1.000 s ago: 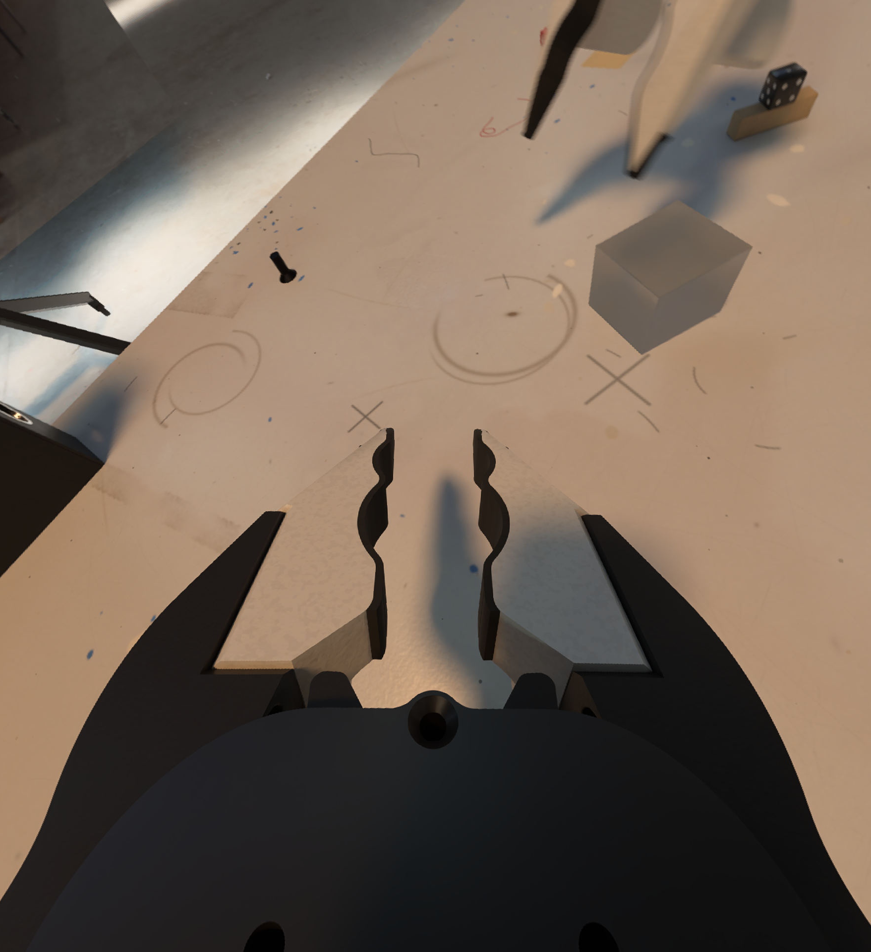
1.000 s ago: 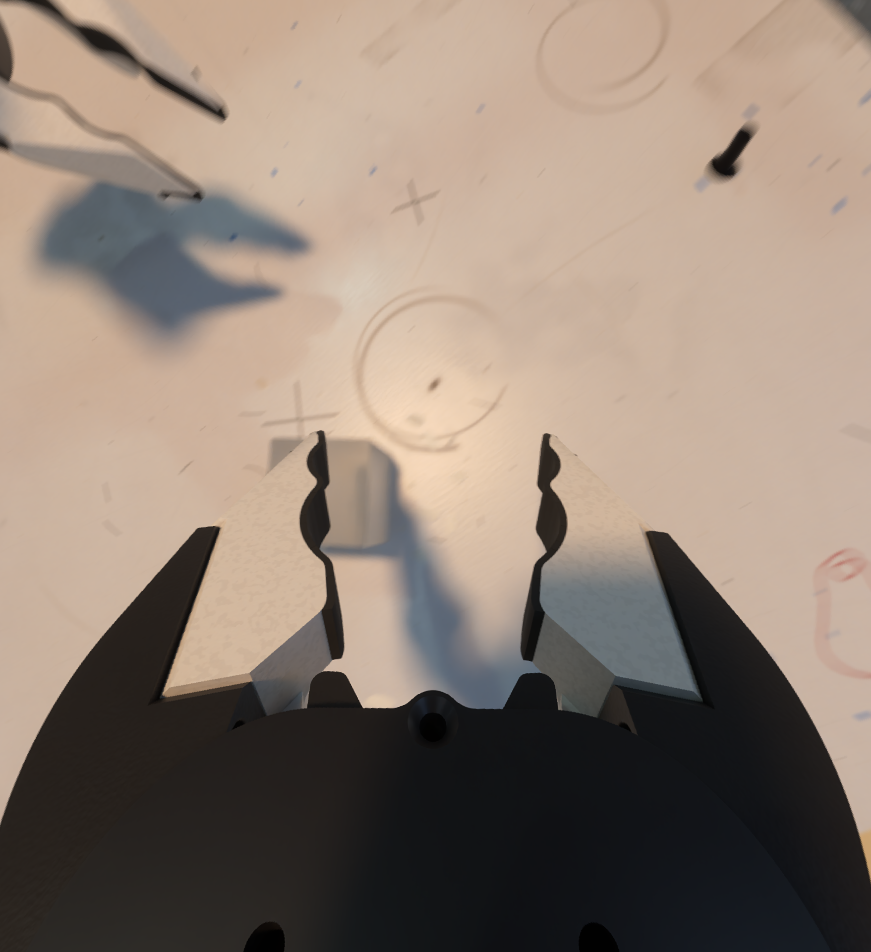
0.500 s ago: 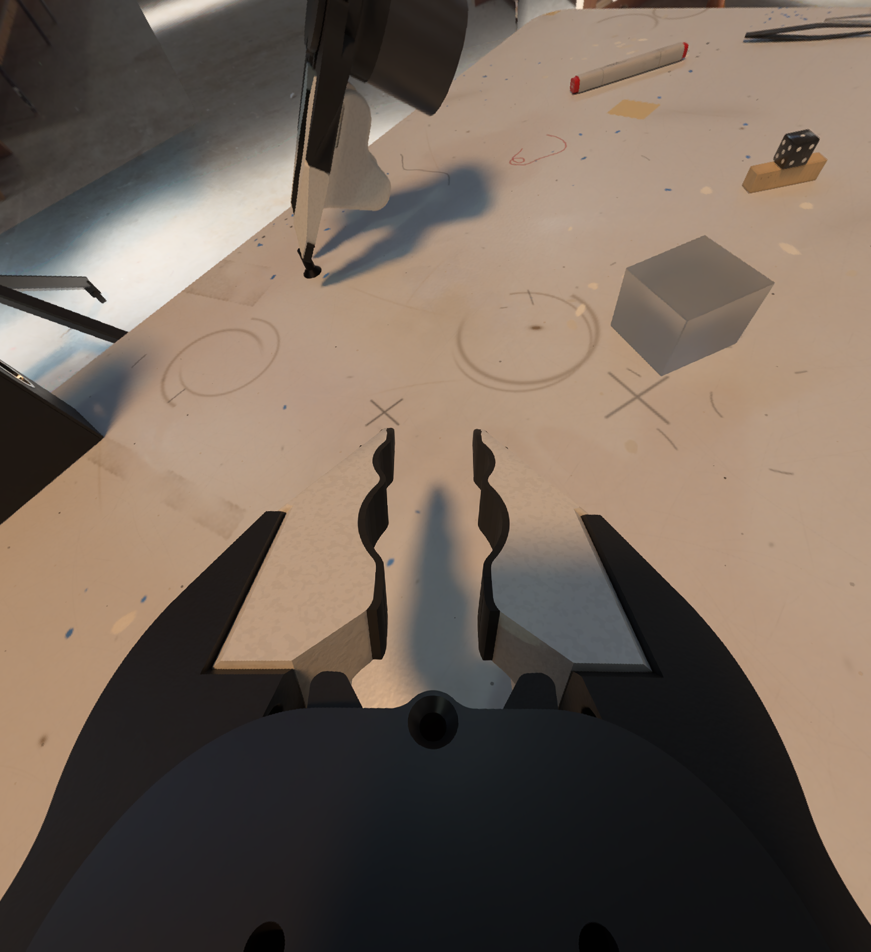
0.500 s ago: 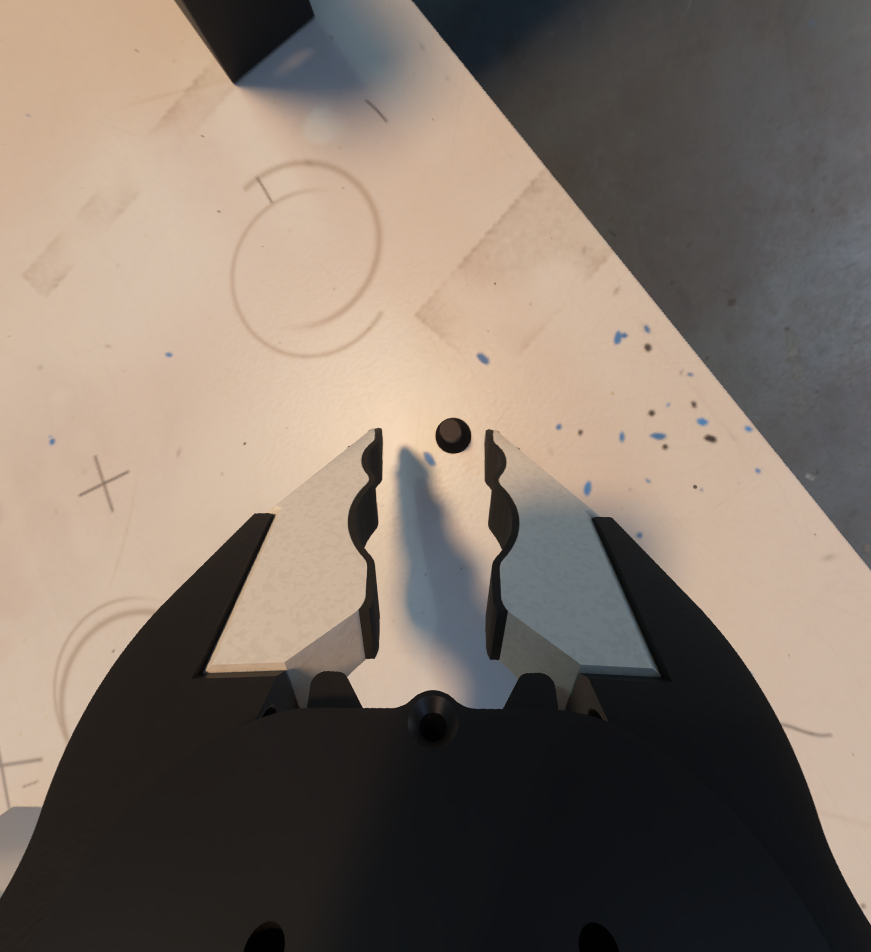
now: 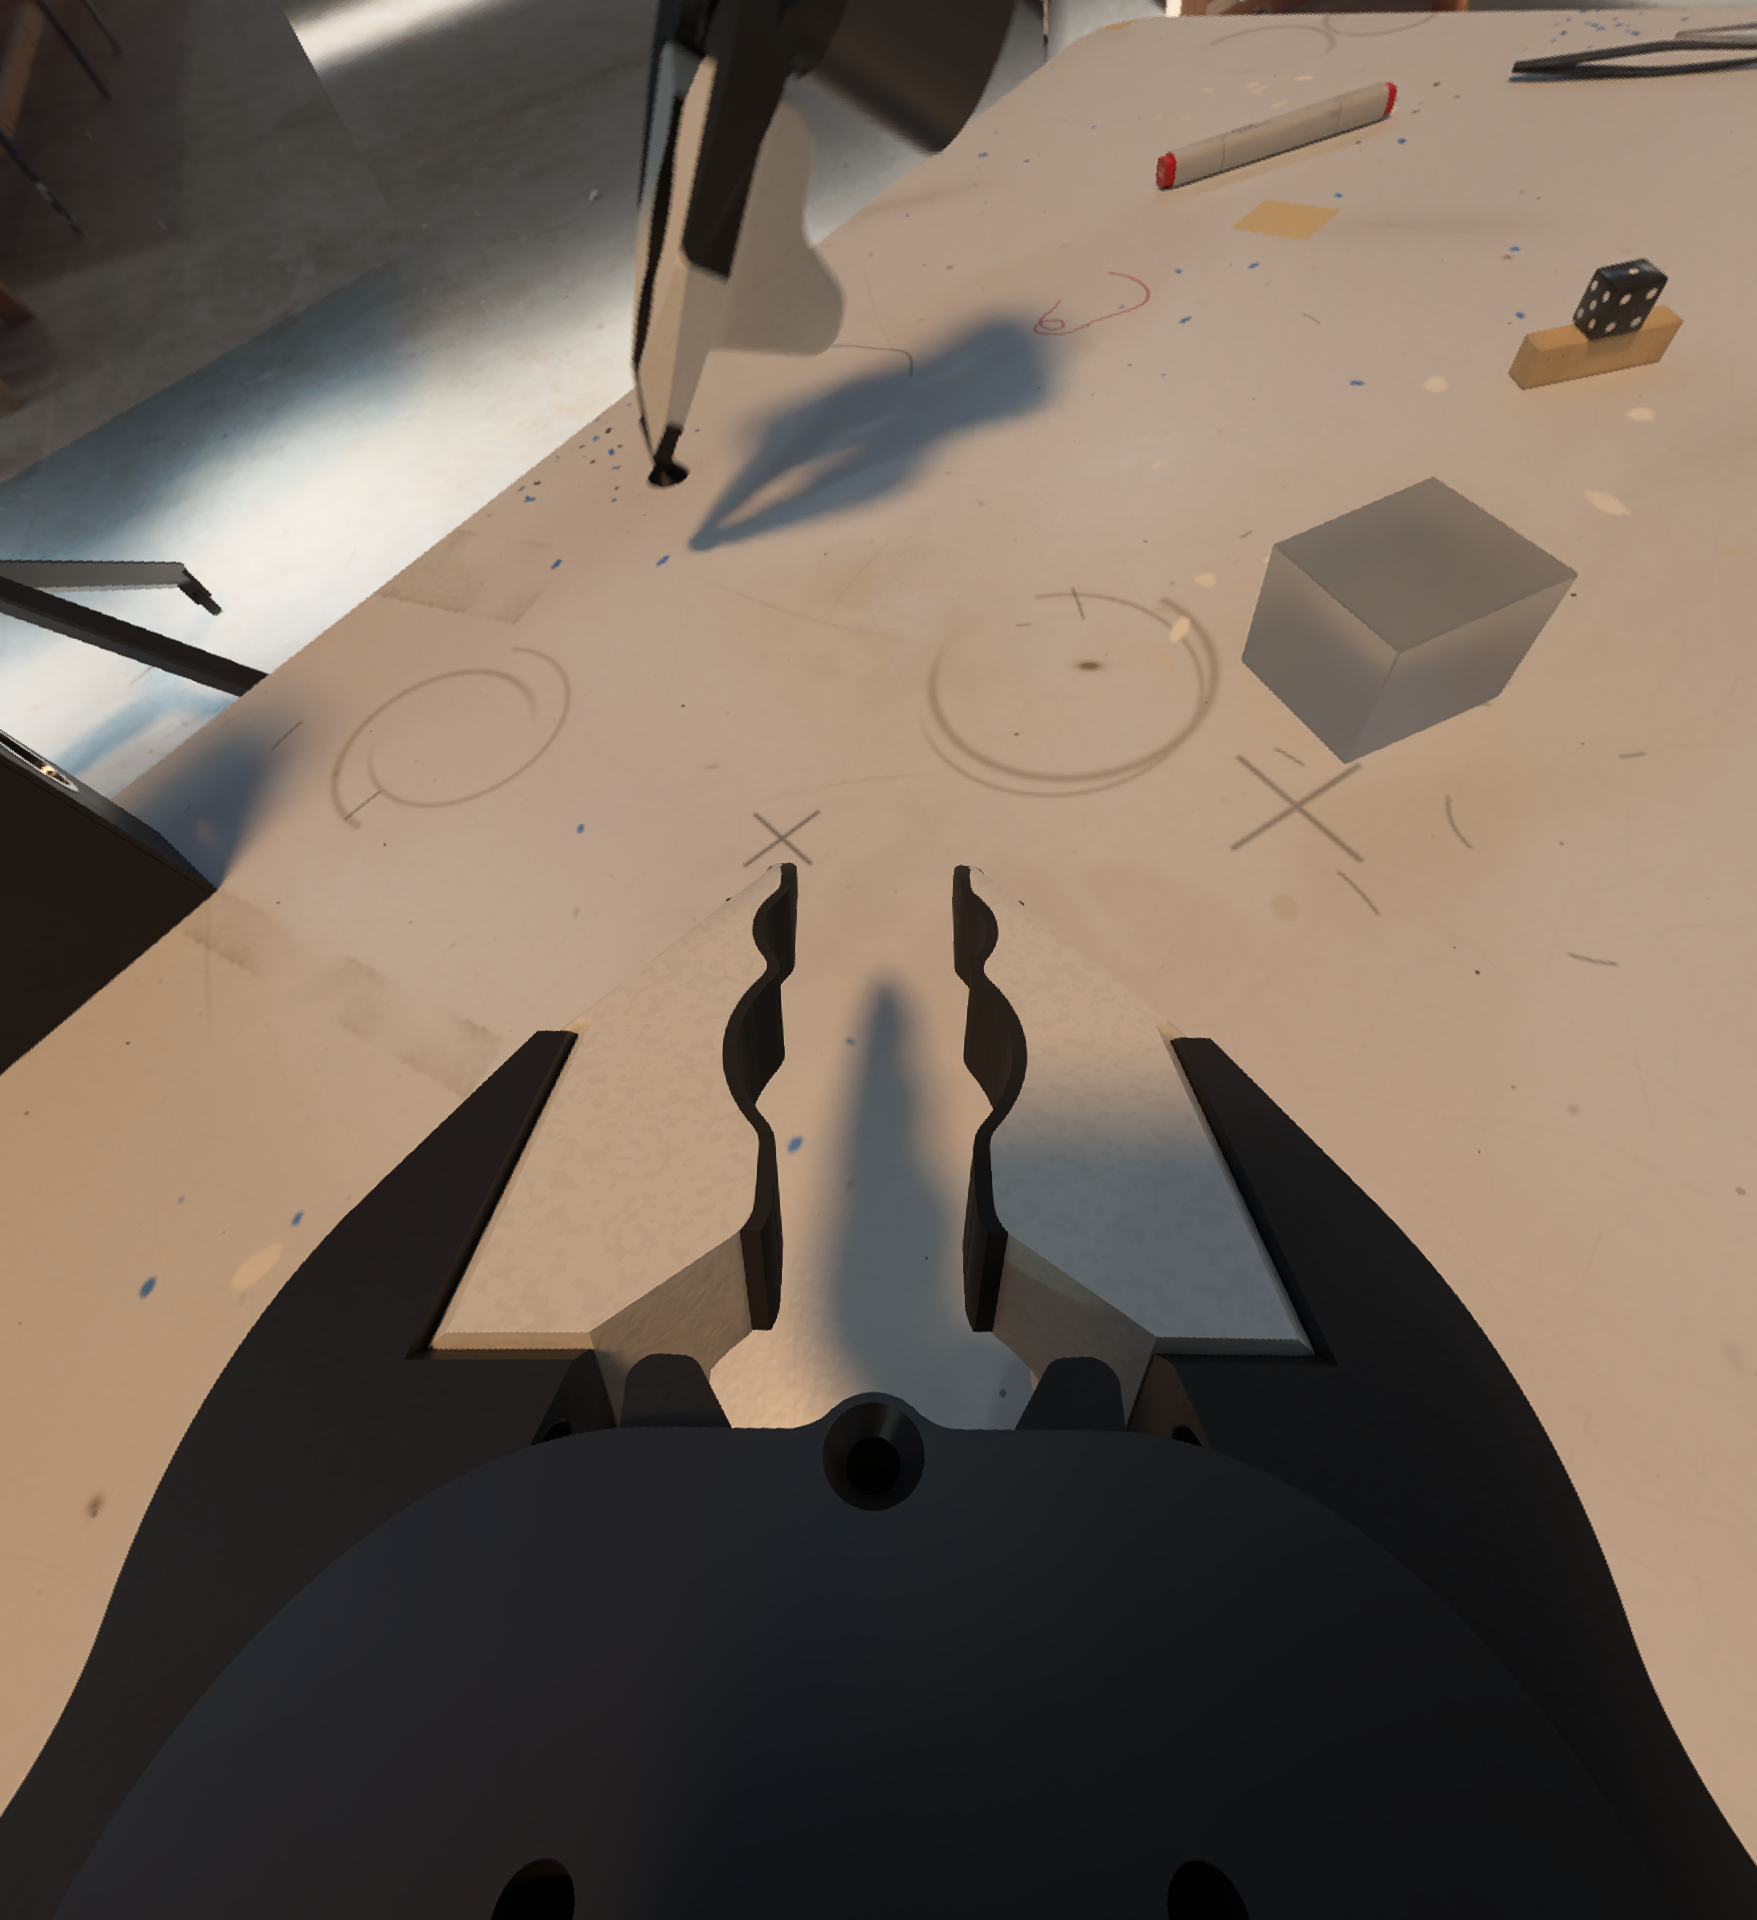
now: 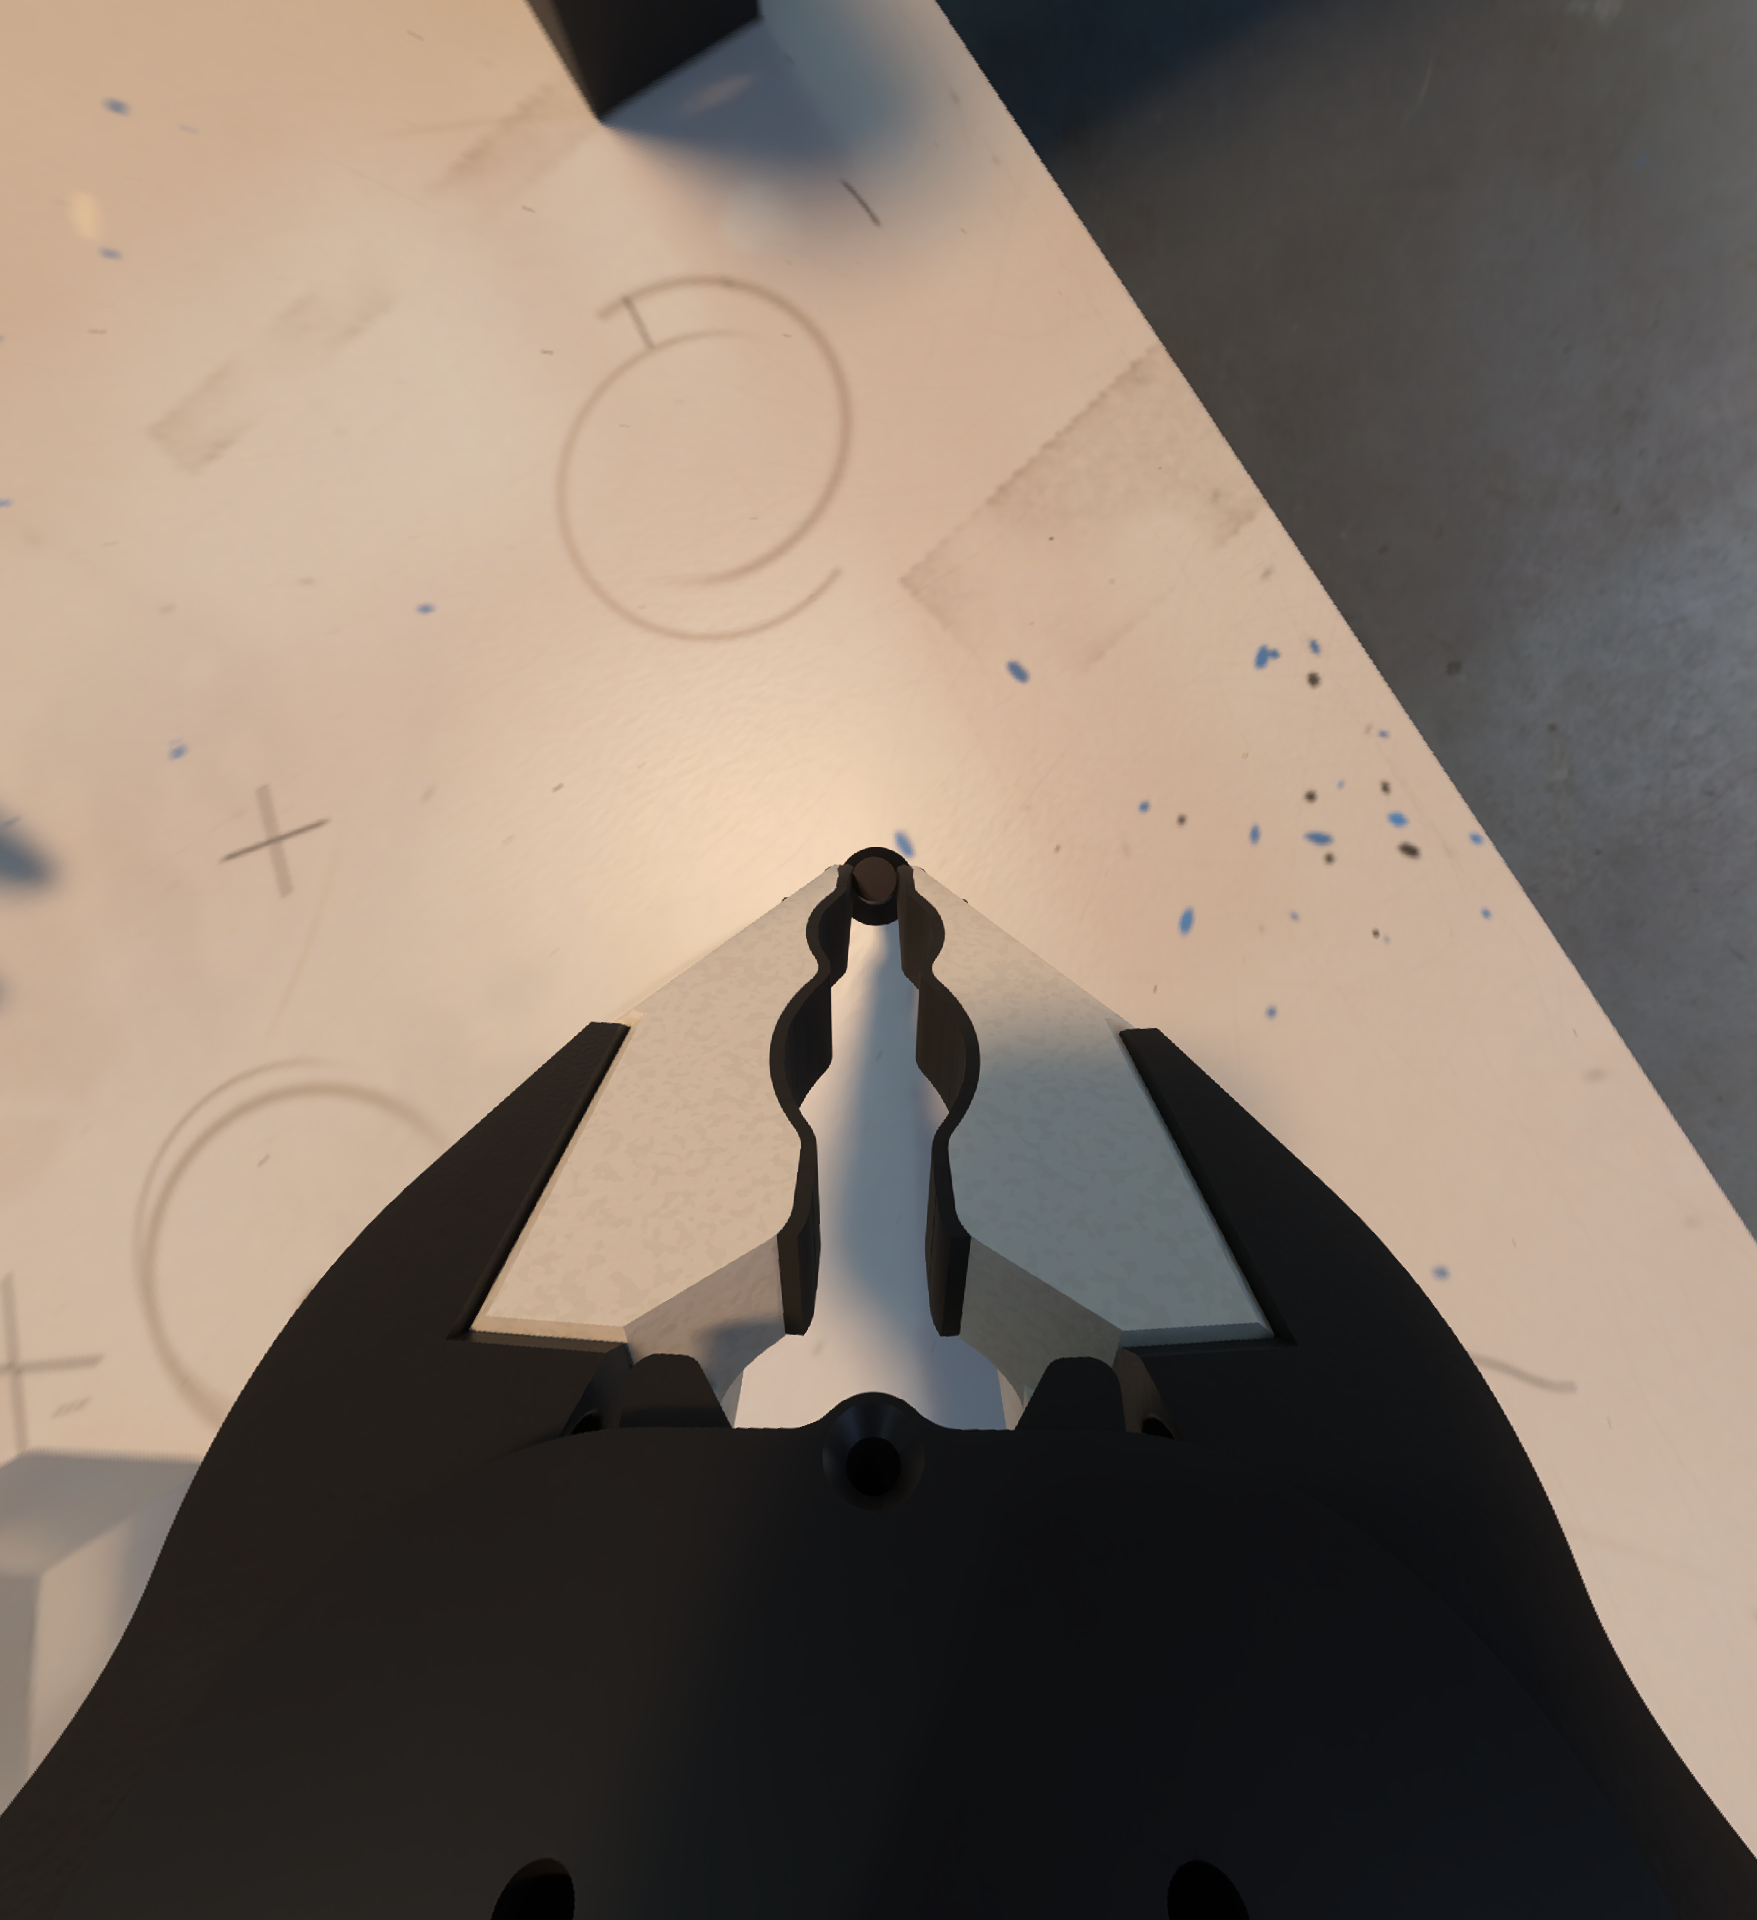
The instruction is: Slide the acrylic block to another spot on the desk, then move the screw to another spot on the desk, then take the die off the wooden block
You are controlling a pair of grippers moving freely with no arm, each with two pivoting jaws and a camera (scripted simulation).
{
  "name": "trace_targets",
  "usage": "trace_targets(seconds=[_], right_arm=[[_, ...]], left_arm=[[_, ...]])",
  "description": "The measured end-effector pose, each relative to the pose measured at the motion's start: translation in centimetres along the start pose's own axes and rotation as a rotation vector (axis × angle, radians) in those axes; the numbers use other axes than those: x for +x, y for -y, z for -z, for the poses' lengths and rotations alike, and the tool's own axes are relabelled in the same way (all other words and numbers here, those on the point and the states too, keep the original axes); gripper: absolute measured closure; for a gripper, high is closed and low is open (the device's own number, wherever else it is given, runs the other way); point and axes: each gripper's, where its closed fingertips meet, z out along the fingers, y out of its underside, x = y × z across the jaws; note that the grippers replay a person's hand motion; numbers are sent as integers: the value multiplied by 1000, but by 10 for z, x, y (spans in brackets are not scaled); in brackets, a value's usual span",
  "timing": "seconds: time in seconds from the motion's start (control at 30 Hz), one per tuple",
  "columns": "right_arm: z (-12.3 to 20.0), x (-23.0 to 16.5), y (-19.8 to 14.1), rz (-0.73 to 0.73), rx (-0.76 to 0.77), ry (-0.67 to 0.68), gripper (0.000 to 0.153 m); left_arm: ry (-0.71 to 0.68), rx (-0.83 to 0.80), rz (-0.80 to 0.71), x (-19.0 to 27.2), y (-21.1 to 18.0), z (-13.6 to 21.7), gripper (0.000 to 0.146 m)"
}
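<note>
1. One left gripper (image 5: pixel 874 883), black-bodied with pale fingers, hovers over the tan, pencil-marked desk (image 5: pixel 1476 1143); its jaws stand parted with nothing between them, and bare desktop surrounds it.
2. One translucent grey acrylic block (image 5: pixel 1404 613), cube-shaped, sits flat on the desk beyond the left gripper and to its right, just past a pencilled cross, with open desktop on all sides. In the right wrist view it shows at the lower left corner (image 6: pixel 12 1558).
3. One right gripper (image 6: pixel 872 883) points down at the desk, far left of the acrylic block and near the desk's long edge. Its jaws are closed on one small black screw (image 6: pixel 872 896), pinched at the very fingertips; in the left wrist view the screw (image 5: pixel 668 473) is at the desktop. Whether it touches the surface, I cannot tell.
4. The desk edge runs diagonally just beyond the screw, with grey floor (image 6: pixel 1476 312) past it; the open room lies back toward the acrylic block.
5. One black die (image 5: pixel 1622 299) with white pips rests on one flat light wooden block (image 5: pixel 1591 353), beyond the acrylic block and slightly right.
6. One grey marker with a red cap (image 5: pixel 1274 135) lies farther than the acrylic block, toward the desk's far end.
</note>
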Motion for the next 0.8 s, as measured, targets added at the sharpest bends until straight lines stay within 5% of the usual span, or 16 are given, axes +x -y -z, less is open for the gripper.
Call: trace_targets(seconds=[0.33, 0.8], right_arm=[[109, -65, -29, -51, 259, 154, 145], [193, -101, -105, -23, 355, -109, 145]], left_arm=[[-8, 69, -60, 8, 44, -12, 110], [-234, 146, -88, 77, 121, -66, 105]])
